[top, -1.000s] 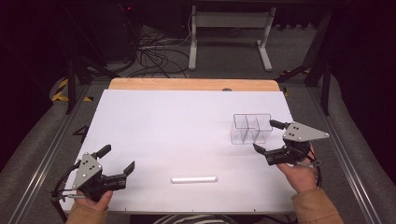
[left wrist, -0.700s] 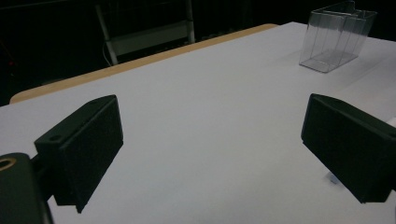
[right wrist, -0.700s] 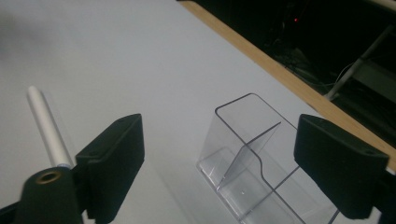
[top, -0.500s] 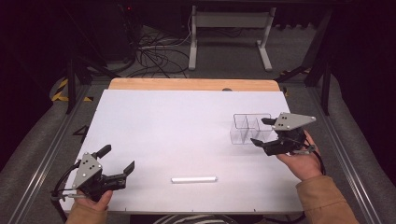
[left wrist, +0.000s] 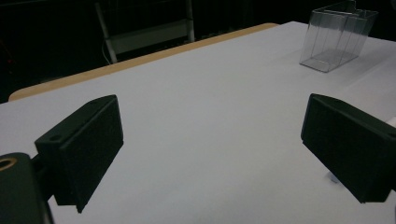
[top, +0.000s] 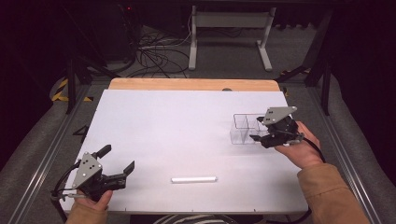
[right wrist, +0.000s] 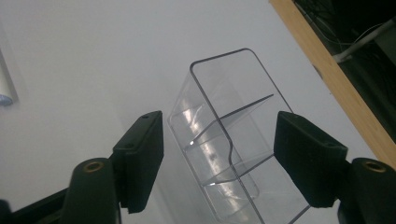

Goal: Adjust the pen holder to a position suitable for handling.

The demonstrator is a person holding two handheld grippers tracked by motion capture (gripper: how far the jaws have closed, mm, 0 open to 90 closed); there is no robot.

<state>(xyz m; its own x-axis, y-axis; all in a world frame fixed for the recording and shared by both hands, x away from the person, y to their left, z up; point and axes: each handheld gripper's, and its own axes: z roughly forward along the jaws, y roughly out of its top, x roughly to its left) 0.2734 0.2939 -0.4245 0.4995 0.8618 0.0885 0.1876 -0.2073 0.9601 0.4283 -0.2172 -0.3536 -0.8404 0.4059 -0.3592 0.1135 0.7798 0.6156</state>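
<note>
A clear plastic box (top: 243, 128) with inner dividers stands on the right part of the white table (top: 187, 116). My right gripper (top: 259, 131) reaches it from the right. In the right gripper view the box (right wrist: 224, 112) sits between the two black jaws of that gripper (right wrist: 219, 156). The jaws have just been closing, and a thin gap still shows at the left jaw. A white stick (top: 194, 179) lies near the front edge. My left gripper (top: 118, 158) rests at the front left, its jaws wide apart with nothing between them (left wrist: 210, 149).
A wooden strip (top: 191, 84) runs along the table's far edge, with a metal stand and cables on the floor behind it. The left gripper view shows the clear box (left wrist: 338, 35) far off at the upper right. Metal rails run along both sides of the table.
My right gripper has moved away from the person and leftward onto the clear box, and its jaws have narrowed around it. The left gripper and the white stick have stayed put.
</note>
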